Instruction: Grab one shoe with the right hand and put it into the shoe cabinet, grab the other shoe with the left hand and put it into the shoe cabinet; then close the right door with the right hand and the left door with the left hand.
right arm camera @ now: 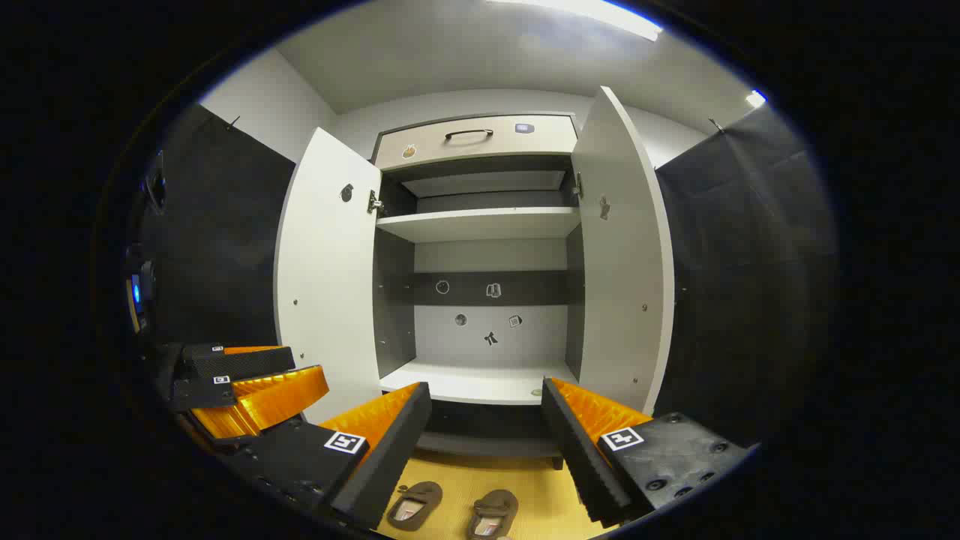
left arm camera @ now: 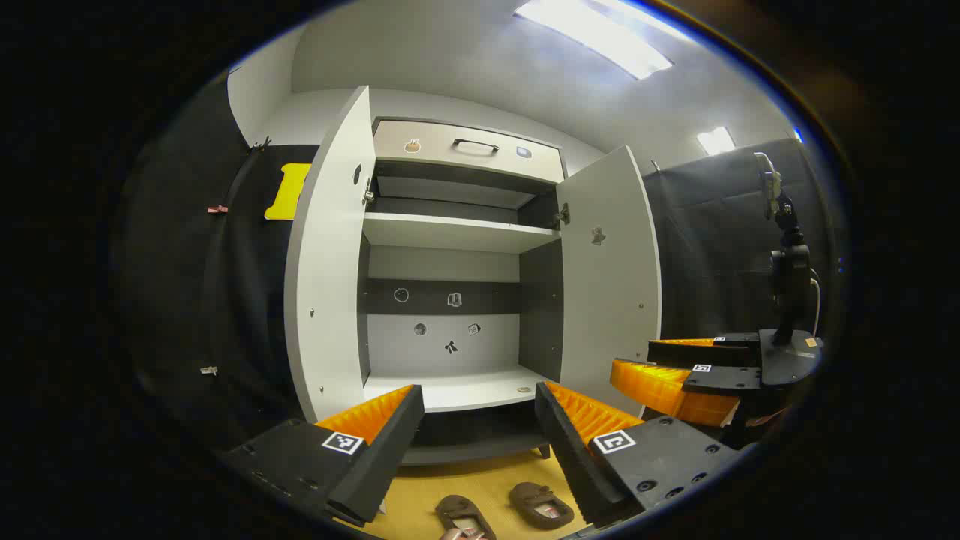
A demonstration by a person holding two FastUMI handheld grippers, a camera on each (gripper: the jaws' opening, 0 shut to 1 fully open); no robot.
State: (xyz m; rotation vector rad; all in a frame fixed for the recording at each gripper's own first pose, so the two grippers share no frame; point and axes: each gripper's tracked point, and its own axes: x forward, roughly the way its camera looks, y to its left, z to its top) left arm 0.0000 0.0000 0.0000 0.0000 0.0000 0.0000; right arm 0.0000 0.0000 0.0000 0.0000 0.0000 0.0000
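Jaws of the left gripper [left arm camera: 480,420] spread wide with nothing between them, held level and aimed straight into the open shoe cabinet [left arm camera: 457,390]; likewise the right gripper [right arm camera: 487,420], parted and empty, poised at much the same height. Both raised above the floor and squared to the cabinet mouth, probably a ready stance before either reach begins. Just beyond and below the fingertips, on the yellow floor [left arm camera: 480,487] in front of the cabinet's bottom edge: two brown shoes, side by side and close together without clearly touching, the left shoe [left arm camera: 465,517] and the right shoe [left arm camera: 541,504] in the left gripper view, toes towards the cabinet it seems. Same pair in the right gripper view at the lower edge [right arm camera: 414,504] and [right arm camera: 493,513]. Neither shoe grasped, so the first step not yet begun by the look of it. Farther out, the left door [left arm camera: 326,262] and right door [left arm camera: 611,277] swung fully open, leaving the lower shelf [left arm camera: 450,390] bare and reachable. Above, an upper shelf [left arm camera: 457,229] and a drawer with a dark handle [left arm camera: 475,144]. Off to the right edge of the left gripper view, the other gripper [left arm camera: 686,367] beside a black camera stand [left arm camera: 787,292].
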